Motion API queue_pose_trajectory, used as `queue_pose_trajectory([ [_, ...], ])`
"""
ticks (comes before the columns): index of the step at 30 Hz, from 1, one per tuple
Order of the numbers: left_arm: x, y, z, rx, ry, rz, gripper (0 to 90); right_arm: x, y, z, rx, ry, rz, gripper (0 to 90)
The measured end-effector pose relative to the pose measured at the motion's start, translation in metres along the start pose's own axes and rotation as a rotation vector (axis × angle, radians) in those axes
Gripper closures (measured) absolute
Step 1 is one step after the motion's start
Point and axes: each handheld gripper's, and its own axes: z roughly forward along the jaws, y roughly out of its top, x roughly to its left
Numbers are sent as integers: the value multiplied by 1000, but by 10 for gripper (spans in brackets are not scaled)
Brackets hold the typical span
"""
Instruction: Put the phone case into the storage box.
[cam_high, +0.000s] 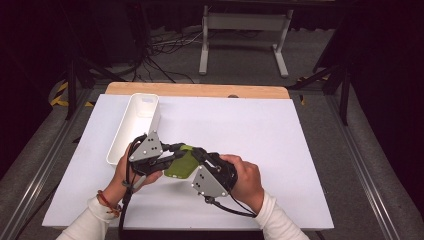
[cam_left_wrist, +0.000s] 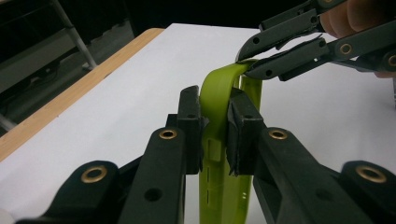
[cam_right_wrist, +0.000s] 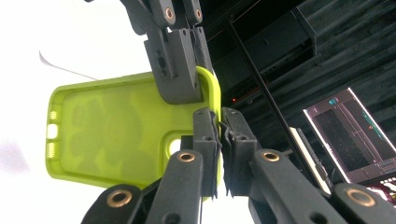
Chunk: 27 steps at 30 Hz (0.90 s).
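A lime-green soft phone case (cam_high: 181, 163) hangs just above the white table top, between both hands. My left gripper (cam_high: 176, 151) comes in from the left and is shut on one edge of the case. In the left gripper view its pads (cam_left_wrist: 215, 100) pinch the bent rim of the case (cam_left_wrist: 219, 186). My right gripper (cam_high: 196, 154) comes in from the right and is shut on the same end, beside a corner. In the right gripper view its jaws (cam_right_wrist: 220, 116) clamp the rim, and the hollow inside of the case (cam_right_wrist: 112, 126) faces the camera. The left gripper (cam_right_wrist: 187, 88) grips just above.
A long white bin (cam_high: 134, 125) stands at the back left of the white sheet (cam_high: 260, 135), close to the left hand. A wooden table edge (cam_high: 197, 90) runs along the far side. Cables and a white stand (cam_high: 245, 35) are on the floor beyond.
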Motion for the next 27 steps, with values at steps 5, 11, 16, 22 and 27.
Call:
queue_pose_trajectory([
  [5,1,-2,-2,-18,26,-5,784,-3,1,-1,-36,-1,71,757],
  [11,5,-5,-7,-46,50,-31,784,-12,-4,-4,-65,40,191,667],
  [16,11,-9,-14,-89,71,-61,784,-19,-13,-6,-79,65,279,535],
  [22,17,-11,-25,-126,78,-84,784,-24,-26,-7,-64,73,369,394],
  [27,21,-12,-32,-152,88,-103,784,-23,-38,-8,-38,72,414,304],
])
